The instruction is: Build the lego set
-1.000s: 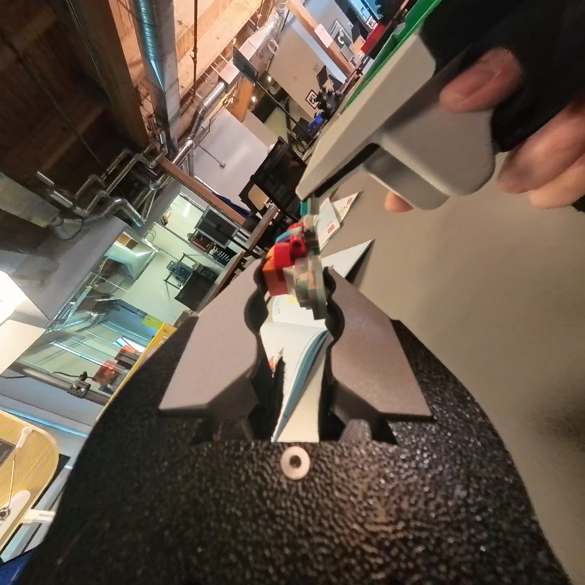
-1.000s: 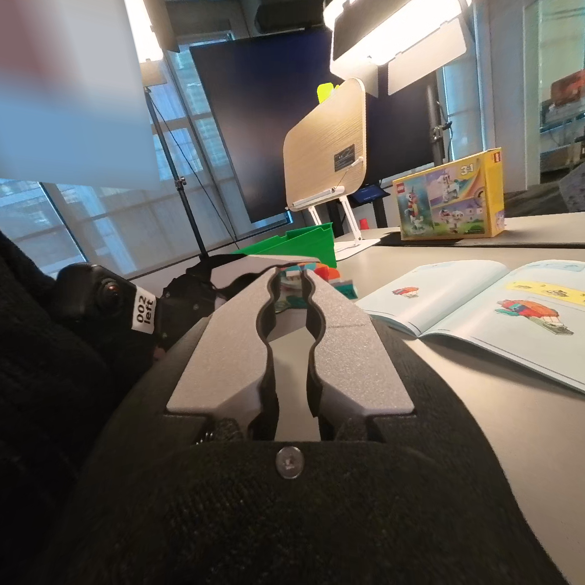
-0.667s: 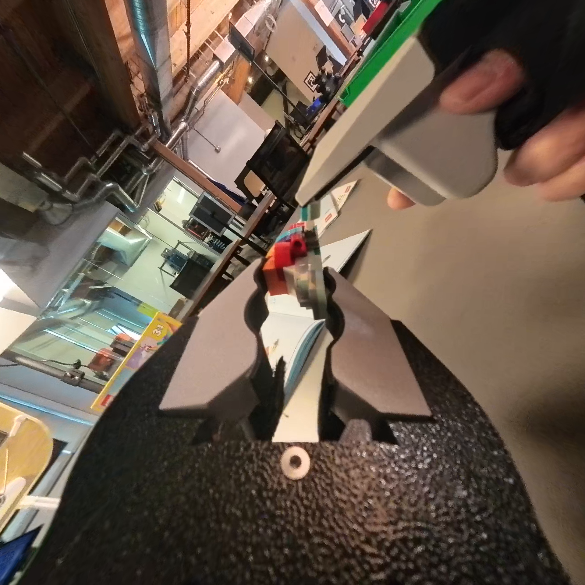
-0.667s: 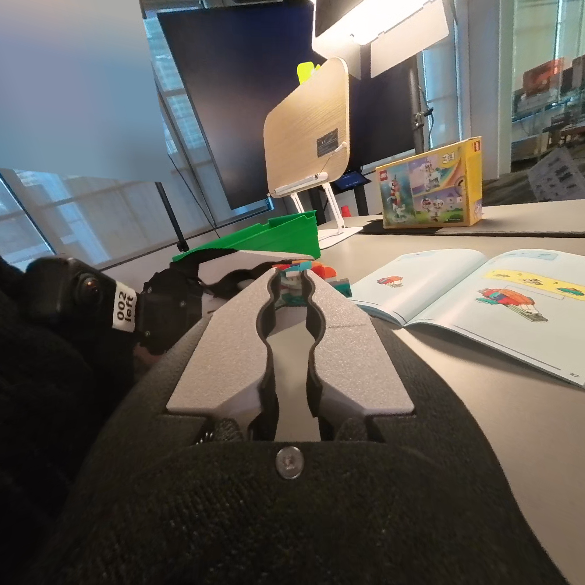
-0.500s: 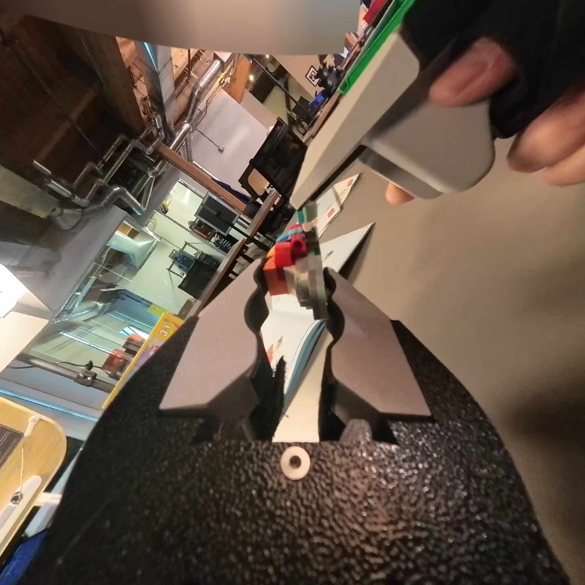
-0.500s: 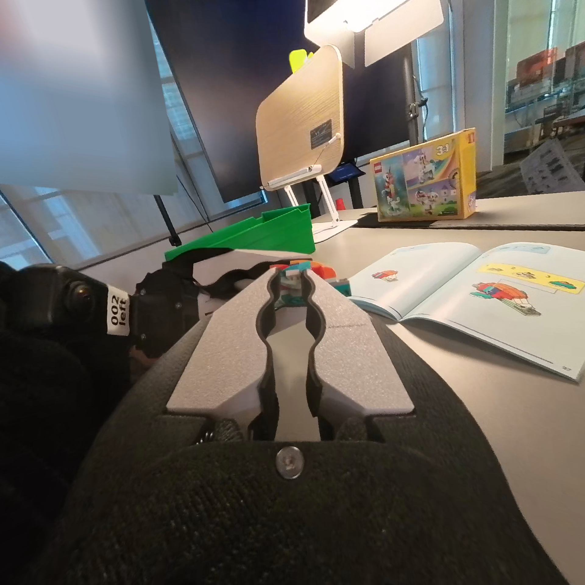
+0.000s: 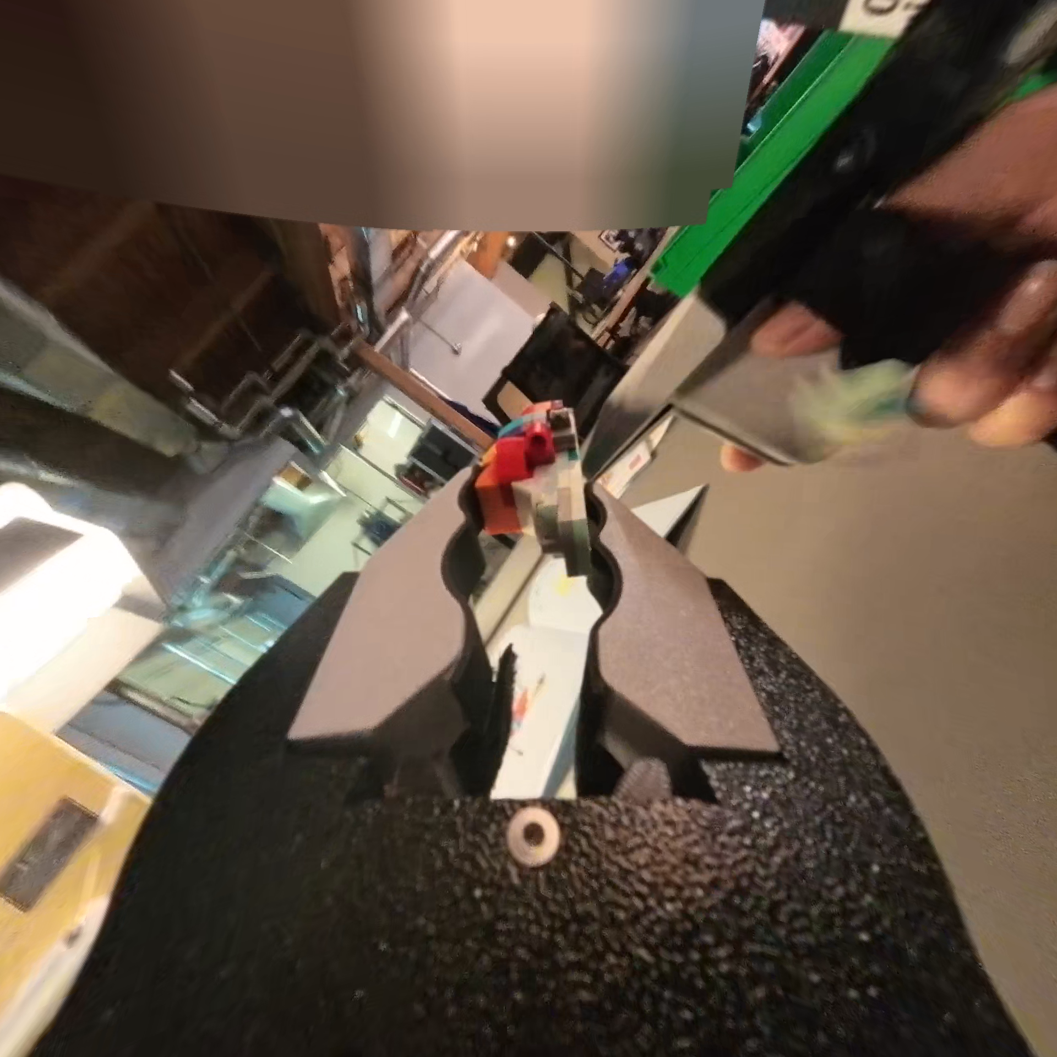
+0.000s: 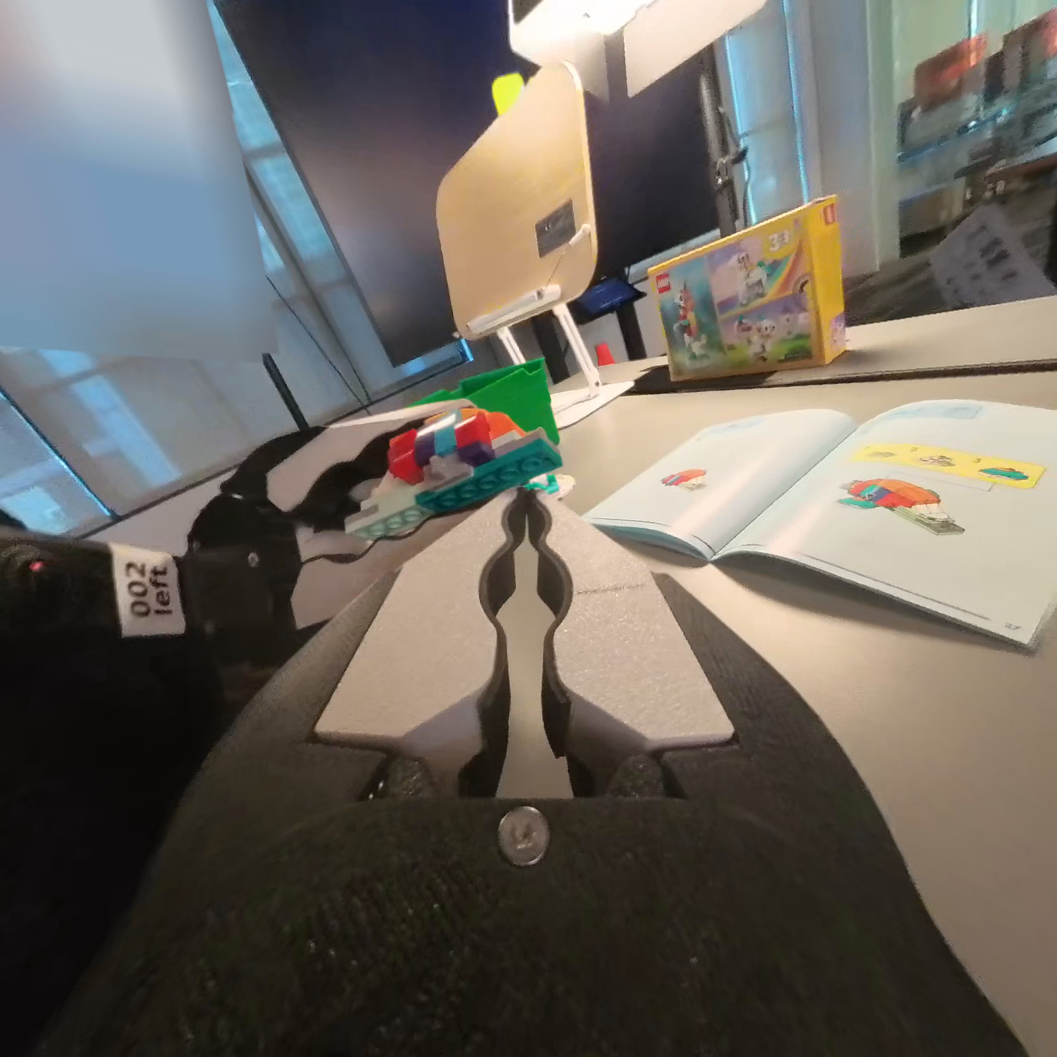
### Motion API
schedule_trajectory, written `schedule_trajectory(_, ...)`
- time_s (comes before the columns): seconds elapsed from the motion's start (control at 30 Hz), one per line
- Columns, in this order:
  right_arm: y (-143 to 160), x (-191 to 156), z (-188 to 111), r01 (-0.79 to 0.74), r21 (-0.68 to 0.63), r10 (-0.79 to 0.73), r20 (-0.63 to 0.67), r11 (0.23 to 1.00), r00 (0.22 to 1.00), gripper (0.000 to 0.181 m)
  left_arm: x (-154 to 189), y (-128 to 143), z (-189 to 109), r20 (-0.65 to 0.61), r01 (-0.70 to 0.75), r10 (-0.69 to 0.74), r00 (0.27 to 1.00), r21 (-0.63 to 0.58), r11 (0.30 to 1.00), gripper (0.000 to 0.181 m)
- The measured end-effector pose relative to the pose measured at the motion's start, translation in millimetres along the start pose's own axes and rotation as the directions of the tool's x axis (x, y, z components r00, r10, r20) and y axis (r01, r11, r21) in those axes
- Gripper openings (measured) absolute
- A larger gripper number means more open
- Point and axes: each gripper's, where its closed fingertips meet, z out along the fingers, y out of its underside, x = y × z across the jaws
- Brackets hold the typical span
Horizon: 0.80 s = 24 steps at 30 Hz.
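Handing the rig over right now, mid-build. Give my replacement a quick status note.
Left gripper: shut on the partly built lego model, held above the table.
Right gripper: shut, nothing visibly between the fingertips, just below the model's teal plate.
Instruction booklet lies open on the table to the right; yellow set box and green bin behind.
Done: coloured bricks stacked on the teal base.
Left: remaining steps per the booklet; no loose pieces clearly in view.

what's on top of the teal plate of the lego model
Red, orange, purple and light blue bricks are stacked on the teal plate. The left claw covers the far end.
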Motion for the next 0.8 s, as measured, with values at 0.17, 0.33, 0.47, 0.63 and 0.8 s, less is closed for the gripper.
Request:
schedule_trajectory(0.17,2,5,3,0.007,-0.016,-0.008,-0.043,1.000,0.999,0.000,-6,60,4,-0.030,0.157,-0.168,0.985,-0.222,0.962,0.031)
schedule_trajectory(0.33,-21,20,-6,0.103,0.138,-0.079,-0.164,0.985,0.983,0.000,0,69,5,-0.058,0.160,-0.180,0.982,-0.251,0.955,0.032)
schedule_trajectory(0.47,-39,27,-23,0.203,0.251,-0.133,-0.271,0.947,0.953,0.000,3,66,6,-0.076,0.145,-0.167,0.983,-0.234,0.961,0.032)
schedule_trajectory(0.63,-48,31,-29,0.328,0.222,-0.242,-0.343,0.918,0.908,0.009,6,61,6,-0.096,0.175,-0.197,0.976,-0.200,0.964,0.032)
schedule_trajectory(0.8,-69,22,-49,0.321,0.117,-0.276,-0.292,0.940,0.916,0.026,7,56,4,-0.114,0.217,-0.237,0.965,-0.166,0.962,0.032)
